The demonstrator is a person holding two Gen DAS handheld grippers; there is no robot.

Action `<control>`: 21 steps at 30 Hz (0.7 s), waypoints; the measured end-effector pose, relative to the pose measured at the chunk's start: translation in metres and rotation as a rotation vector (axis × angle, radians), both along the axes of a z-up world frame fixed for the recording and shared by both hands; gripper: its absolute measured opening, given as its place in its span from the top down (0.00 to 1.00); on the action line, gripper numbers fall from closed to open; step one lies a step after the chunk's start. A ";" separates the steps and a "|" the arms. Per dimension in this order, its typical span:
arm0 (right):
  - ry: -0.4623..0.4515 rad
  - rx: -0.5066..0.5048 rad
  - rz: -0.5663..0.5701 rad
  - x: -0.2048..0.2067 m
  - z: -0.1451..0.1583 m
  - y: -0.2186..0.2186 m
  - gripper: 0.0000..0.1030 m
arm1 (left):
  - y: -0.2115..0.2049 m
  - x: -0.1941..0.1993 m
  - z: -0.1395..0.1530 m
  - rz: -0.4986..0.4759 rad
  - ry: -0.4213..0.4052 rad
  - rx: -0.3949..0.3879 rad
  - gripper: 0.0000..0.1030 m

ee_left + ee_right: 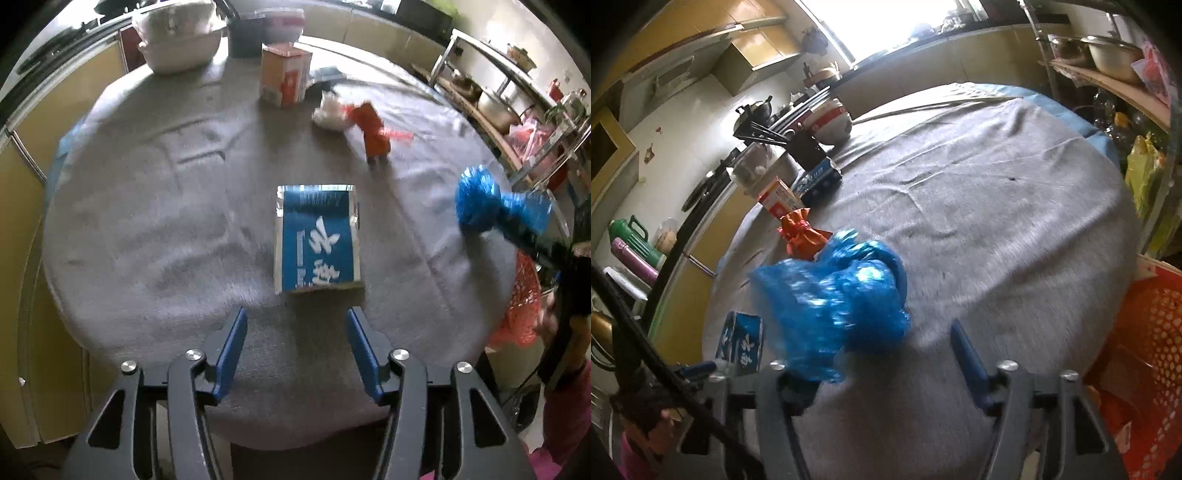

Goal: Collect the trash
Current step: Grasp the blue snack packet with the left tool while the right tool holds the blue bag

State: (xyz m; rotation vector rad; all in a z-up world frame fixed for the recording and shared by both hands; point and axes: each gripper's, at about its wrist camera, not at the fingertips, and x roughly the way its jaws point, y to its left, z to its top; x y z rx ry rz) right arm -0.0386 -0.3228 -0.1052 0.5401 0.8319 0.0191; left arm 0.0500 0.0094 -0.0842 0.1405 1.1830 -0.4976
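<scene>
A blue carton point(317, 240) with white characters lies on the grey-clothed round table point(147, 221), just ahead of my open, empty left gripper point(297, 328). It also shows in the right wrist view point(742, 343). A crumpled blue plastic bag point(834, 299) hangs at my right gripper point(890, 343), whose jaws stand wide apart; the bag drapes over the left finger and hides it. The bag also shows in the left wrist view point(491, 206), above the table's right edge. An orange wrapper point(373, 129) and a crumpled white wrapper point(330, 110) lie farther back.
An orange mesh basket point(1145, 350) stands beside the table at the right. An orange-and-white box point(284, 74), a white covered dish point(181, 37), a dark cup point(245, 35) and a bowl point(833, 122) stand at the table's far edge. Metal shelves point(509, 85) stand to the right.
</scene>
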 end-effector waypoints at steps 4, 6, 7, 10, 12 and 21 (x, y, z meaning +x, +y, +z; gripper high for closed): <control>-0.023 -0.035 0.012 -0.014 0.010 0.002 0.33 | -0.010 0.011 0.015 -0.001 -0.051 0.006 0.34; -0.042 -0.063 0.012 -0.016 0.019 0.003 0.32 | -0.018 0.019 0.016 0.000 -0.053 0.015 0.34; -0.048 -0.087 0.005 -0.016 0.024 0.004 0.32 | -0.023 0.024 0.015 -0.002 -0.046 0.016 0.34; -0.060 -0.120 -0.004 -0.013 0.031 0.001 0.32 | -0.033 0.035 0.007 0.001 -0.020 0.026 0.34; -0.050 -0.120 -0.012 -0.007 0.030 -0.003 0.32 | -0.039 0.041 -0.001 0.007 0.010 0.023 0.34; 0.023 -0.112 -0.034 0.025 0.004 -0.002 0.32 | -0.051 0.053 -0.023 0.046 0.076 0.017 0.34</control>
